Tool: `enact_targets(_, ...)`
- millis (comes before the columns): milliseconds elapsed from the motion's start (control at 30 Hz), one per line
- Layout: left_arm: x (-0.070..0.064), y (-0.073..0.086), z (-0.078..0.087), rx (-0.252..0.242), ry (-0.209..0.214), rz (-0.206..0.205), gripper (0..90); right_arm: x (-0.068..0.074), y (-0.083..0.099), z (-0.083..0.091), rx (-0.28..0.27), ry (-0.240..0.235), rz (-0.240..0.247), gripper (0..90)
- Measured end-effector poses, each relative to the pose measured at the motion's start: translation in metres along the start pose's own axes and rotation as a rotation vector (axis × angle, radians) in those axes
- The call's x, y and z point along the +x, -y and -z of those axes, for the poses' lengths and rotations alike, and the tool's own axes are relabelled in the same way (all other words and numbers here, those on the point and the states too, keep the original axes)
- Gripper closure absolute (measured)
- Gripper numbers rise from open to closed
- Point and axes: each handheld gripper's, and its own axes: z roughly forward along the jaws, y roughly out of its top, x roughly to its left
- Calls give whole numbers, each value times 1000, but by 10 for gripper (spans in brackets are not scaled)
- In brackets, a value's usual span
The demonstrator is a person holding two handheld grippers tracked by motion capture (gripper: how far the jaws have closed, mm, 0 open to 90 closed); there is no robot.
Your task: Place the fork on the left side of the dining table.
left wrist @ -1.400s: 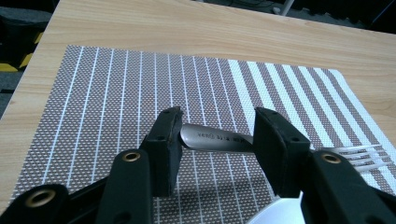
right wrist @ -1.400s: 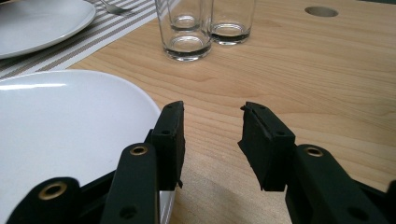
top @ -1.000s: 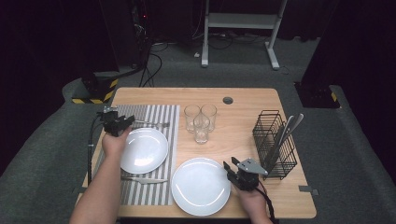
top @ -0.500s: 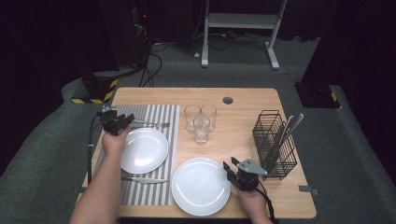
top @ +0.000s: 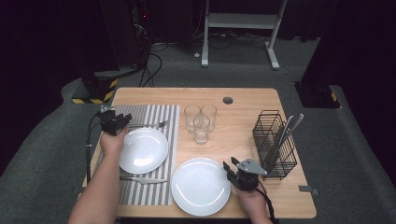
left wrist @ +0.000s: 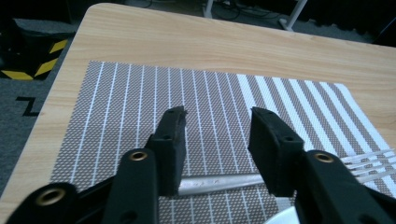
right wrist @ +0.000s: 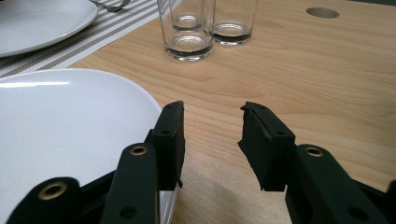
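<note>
While our left gripper (top: 116, 122) hangs over the far left part of the striped mat (top: 168, 140), its jaws stand apart, with the handle of a fork (left wrist: 219, 183) lying crosswise on the mat between and just below them. From that gripper's own view the handle passes under the gap and the tines reach off to the right, and we cannot tell whether the pads (left wrist: 173, 140) touch the metal yet. Seen from above, the fork lies along the far edge of the small plate (top: 142, 150), which rests on the mat, and a knife (top: 142, 179) lies on the mat at that plate's near side.

Our right gripper (top: 238, 170) sits low at the near right of the table (top: 243, 100), its jaws apart too, holding nothing. It rests just beside the right rim of the large plate (top: 198, 186), which lies on bare wood to the right of the mat; in the right gripper view the left jaw stands over that rim. Three glasses (top: 201, 122) cluster near the table's middle, far from this gripper. At the right stands a wire rack (top: 275, 144) with utensils (top: 285, 133) leaning in it, just beside our right gripper.
</note>
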Motion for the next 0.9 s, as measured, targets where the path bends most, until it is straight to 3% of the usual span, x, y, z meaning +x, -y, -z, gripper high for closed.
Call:
enact_targets(200, -3, 0, 4, 31, -1, -40, 744, 0, 0, 0, 0, -1, 0, 589)
enact_targets(300, -3, 4, 3, 71, -15, -56, 746, 0, 0, 0, 0, -3, 1, 589)
enact_targets(533, 6, 14, 7, 78, -31, -42, 760, 0, 0, 0, 0, -4, -4, 589)
enact_targets(600, 7, 14, 7, 88, -35, -56, 754, 0, 0, 0, 0, -4, -4, 589)
enact_targets(767, 7, 13, 10, 79, -27, -52, 736, 0, 0, 0, 2, -2, -4, 589)
enact_targets(900, 2, 13, 15, 68, -25, -72, 733, 0, 0, 0, 2, -3, -4, 589)
